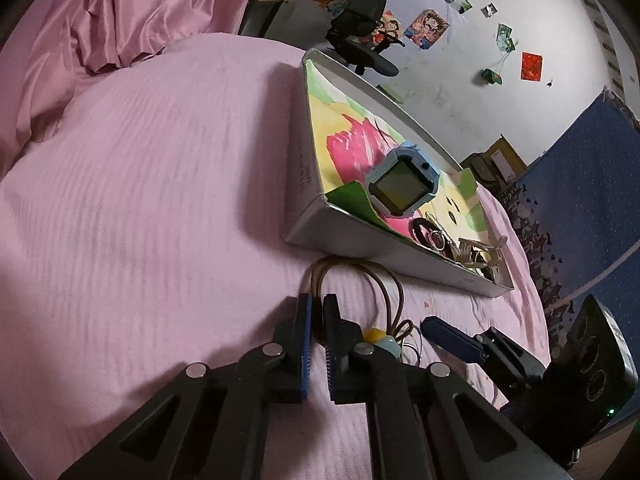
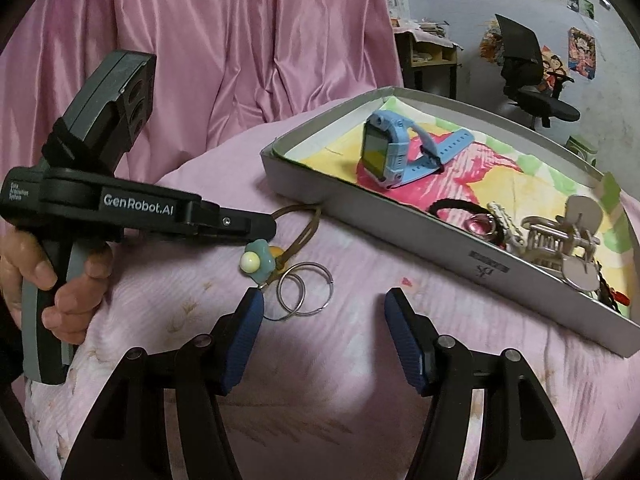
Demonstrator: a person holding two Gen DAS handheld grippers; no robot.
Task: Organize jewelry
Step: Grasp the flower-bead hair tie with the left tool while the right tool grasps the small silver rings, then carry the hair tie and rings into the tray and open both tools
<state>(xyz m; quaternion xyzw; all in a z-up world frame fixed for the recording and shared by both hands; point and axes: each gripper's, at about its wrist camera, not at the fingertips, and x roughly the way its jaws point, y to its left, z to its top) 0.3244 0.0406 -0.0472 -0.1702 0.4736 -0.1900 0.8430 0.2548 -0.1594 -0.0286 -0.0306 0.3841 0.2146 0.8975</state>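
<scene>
A keychain with a brown cord loop (image 1: 360, 280), a teal-and-yellow flower charm (image 2: 256, 262) and metal rings (image 2: 306, 294) lies on the pink bedspread beside a shallow grey box (image 2: 400, 216). My left gripper (image 1: 318, 308) is shut on the brown cord; it also shows in the right wrist view (image 2: 268, 226). My right gripper (image 2: 324, 304) is open and empty, just short of the rings, and its finger shows in the left wrist view (image 1: 452, 336). In the box lie a blue watch (image 2: 394, 148), a black hair tie (image 2: 456, 210), a pink ring (image 2: 482, 224) and silver hair clips (image 2: 560, 240).
The pink bedspread (image 1: 140, 200) spreads to the left. A pink satin curtain (image 2: 240, 40) hangs behind. A black office chair (image 2: 532, 76) and wall posters (image 1: 426, 28) are beyond the bed. A blue patterned cloth (image 1: 580, 200) is at the right.
</scene>
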